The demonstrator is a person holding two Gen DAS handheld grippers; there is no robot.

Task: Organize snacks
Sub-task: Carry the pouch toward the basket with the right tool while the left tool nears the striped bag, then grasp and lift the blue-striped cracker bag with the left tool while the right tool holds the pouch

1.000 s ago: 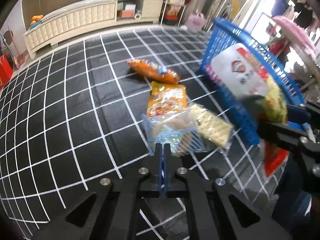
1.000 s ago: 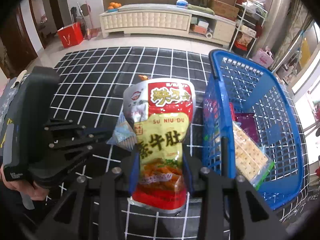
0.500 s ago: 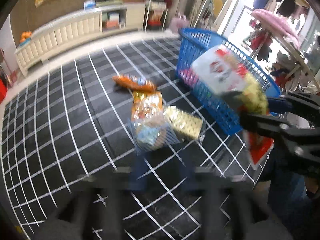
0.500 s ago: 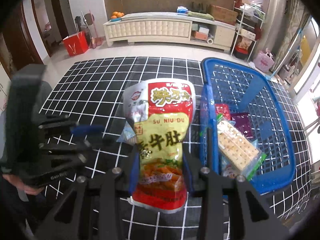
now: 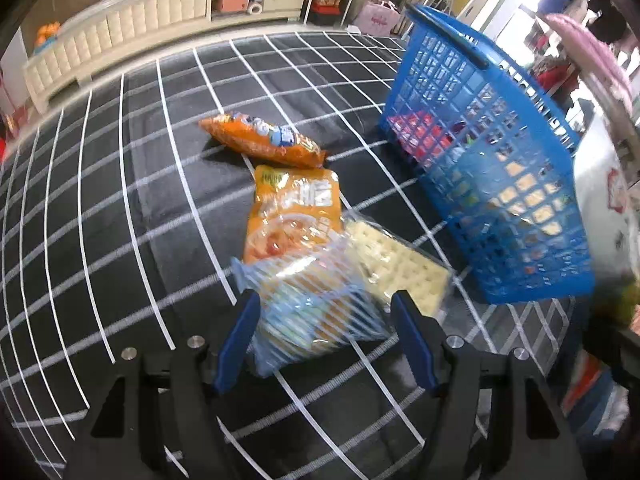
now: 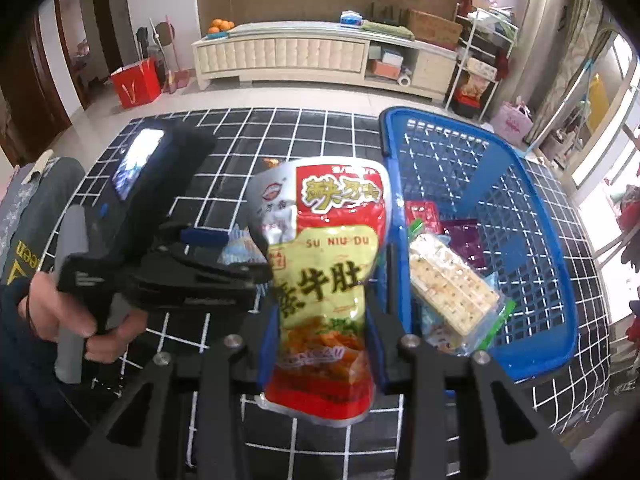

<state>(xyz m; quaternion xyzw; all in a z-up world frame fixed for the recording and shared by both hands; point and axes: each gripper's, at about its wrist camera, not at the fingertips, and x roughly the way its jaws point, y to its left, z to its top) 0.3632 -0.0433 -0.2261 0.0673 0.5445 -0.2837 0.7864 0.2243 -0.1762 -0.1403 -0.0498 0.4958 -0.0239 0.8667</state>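
Observation:
My left gripper (image 5: 326,336) hangs over the black grid mat (image 5: 120,200), and its jaws are opening. A clear blue-striped snack packet (image 5: 312,312) lies between the fingers, and the pads do not press on it. Just beyond lie a cracker pack (image 5: 396,268), an orange noodle pack (image 5: 296,208) and a long orange packet (image 5: 260,140). My right gripper (image 6: 324,340) is shut on a red and yellow pouch (image 6: 332,240), held upright left of the blue basket (image 6: 460,168). Crackers (image 6: 452,284) and a purple packet (image 6: 464,236) lie in the basket.
In the left wrist view the basket (image 5: 460,120) stands at the right of the mat. A person's hand (image 6: 80,320) holds the left gripper at the lower left. A long white cabinet (image 6: 280,56), a red bag (image 6: 136,84) and a shelf rack (image 6: 480,60) stand beyond the mat.
The left jaws went from shut to open, and the gripper moved up so that the striped packet now sits between its fingers. The right gripper kept its hold on the pouch.

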